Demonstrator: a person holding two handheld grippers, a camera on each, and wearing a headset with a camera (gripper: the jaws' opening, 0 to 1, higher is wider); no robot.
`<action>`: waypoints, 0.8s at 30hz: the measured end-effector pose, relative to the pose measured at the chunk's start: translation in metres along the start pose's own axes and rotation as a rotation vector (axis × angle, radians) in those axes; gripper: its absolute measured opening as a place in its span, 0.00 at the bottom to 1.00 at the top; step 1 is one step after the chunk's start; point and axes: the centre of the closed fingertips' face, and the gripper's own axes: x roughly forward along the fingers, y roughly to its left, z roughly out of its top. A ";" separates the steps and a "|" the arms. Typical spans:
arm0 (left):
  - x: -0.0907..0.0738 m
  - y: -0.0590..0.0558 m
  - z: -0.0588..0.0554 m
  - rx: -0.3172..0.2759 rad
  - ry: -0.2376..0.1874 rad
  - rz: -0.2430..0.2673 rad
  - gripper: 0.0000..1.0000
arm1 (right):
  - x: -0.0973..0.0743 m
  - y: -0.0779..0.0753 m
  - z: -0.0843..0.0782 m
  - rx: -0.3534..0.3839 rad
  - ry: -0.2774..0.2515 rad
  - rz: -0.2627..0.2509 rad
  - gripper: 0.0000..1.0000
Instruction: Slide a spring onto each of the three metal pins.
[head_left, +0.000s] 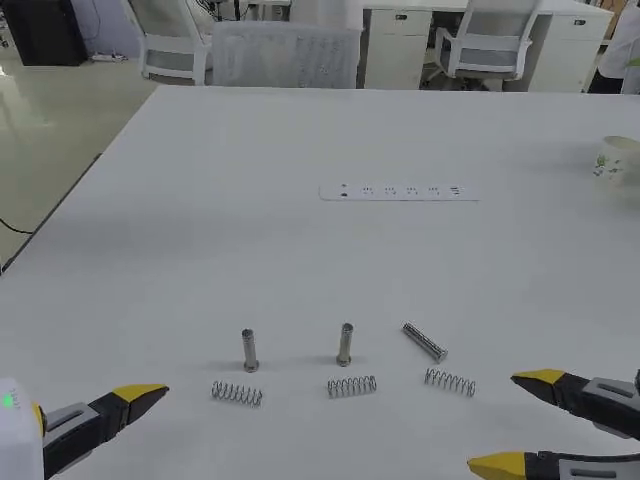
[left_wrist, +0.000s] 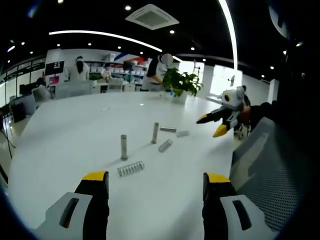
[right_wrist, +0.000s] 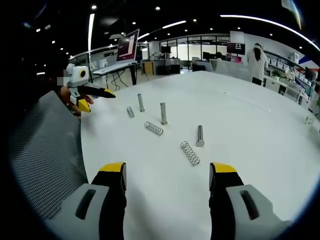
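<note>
Three metal pins (head_left: 345, 344) set in a row on the table (head_left: 300, 150), a spring (head_left: 352, 386) laid before each, flanked by left gripper (left_wrist: 155, 177) and right gripper (right_wrist: 167, 172), both held spread, touching nothing.

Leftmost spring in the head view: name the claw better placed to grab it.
Left. The left claw is open and the leftmost spring lies just ahead of it; the right claw sits at the far end of the row.
</note>
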 end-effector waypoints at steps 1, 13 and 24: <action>0.000 0.000 0.000 0.000 -0.001 0.000 0.73 | 0.000 0.000 0.000 0.001 -0.001 0.000 0.66; 0.000 0.000 0.000 0.003 -0.002 0.002 0.73 | 0.000 0.000 -0.001 0.003 0.001 -0.001 0.66; -0.001 0.001 0.000 0.000 -0.004 0.004 0.73 | -0.001 -0.001 -0.002 0.006 0.007 -0.003 0.66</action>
